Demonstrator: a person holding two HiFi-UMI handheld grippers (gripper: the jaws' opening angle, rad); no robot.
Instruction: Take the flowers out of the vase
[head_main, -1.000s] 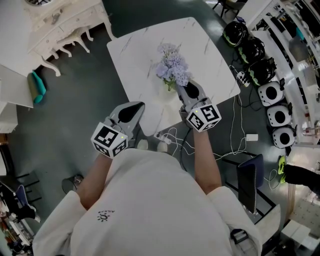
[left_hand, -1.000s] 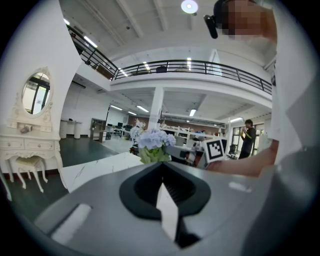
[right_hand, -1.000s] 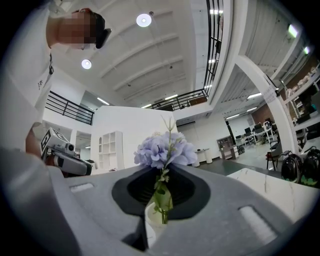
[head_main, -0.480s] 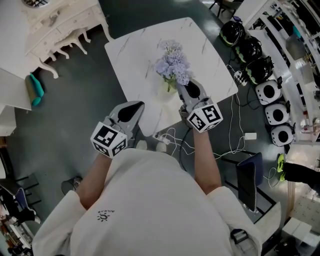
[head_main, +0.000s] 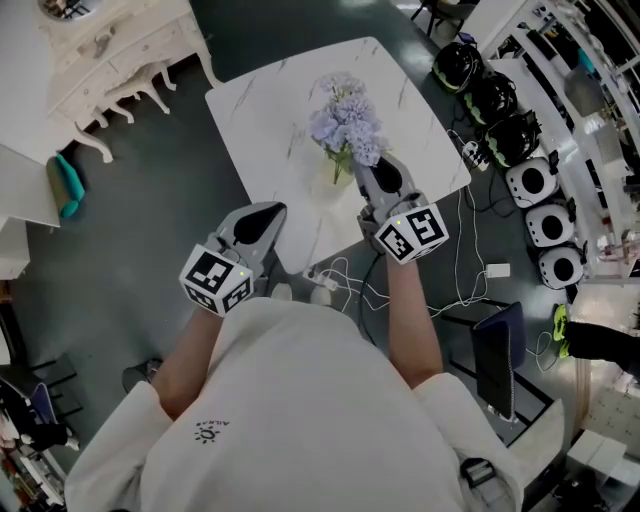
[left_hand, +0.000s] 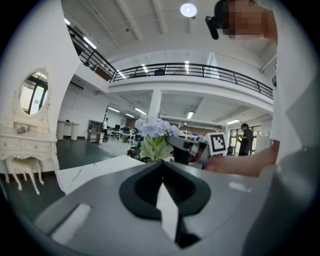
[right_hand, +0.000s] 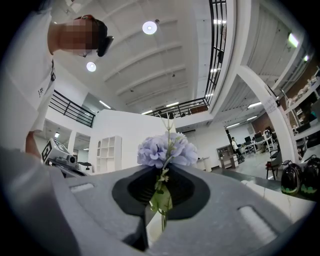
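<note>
A bunch of lavender flowers (head_main: 346, 122) with green leaves hangs over the white marble table (head_main: 265, 120). My right gripper (head_main: 373, 170) is shut on its stems just below the blooms. In the right gripper view the flowers (right_hand: 165, 150) rise straight above the right gripper (right_hand: 161, 194), with a thin green stem pinched between the pads. My left gripper (head_main: 270, 212) stays at the table's near edge, shut and holding nothing. The left gripper view shows the left gripper (left_hand: 163, 186) with the flowers (left_hand: 154, 131) beyond it. I cannot make out the vase against the pale top.
A white carved dresser (head_main: 110, 50) stands at the far left, with a teal object (head_main: 66, 186) on the floor nearby. Helmets and round devices (head_main: 500, 110) line the right side. Cables (head_main: 350, 275) trail under the table's near edge, and a dark chair (head_main: 500, 365) is at the right.
My right gripper has lifted a little with the flowers in it, so the blooms sit higher over the table. The left gripper has stayed put.
</note>
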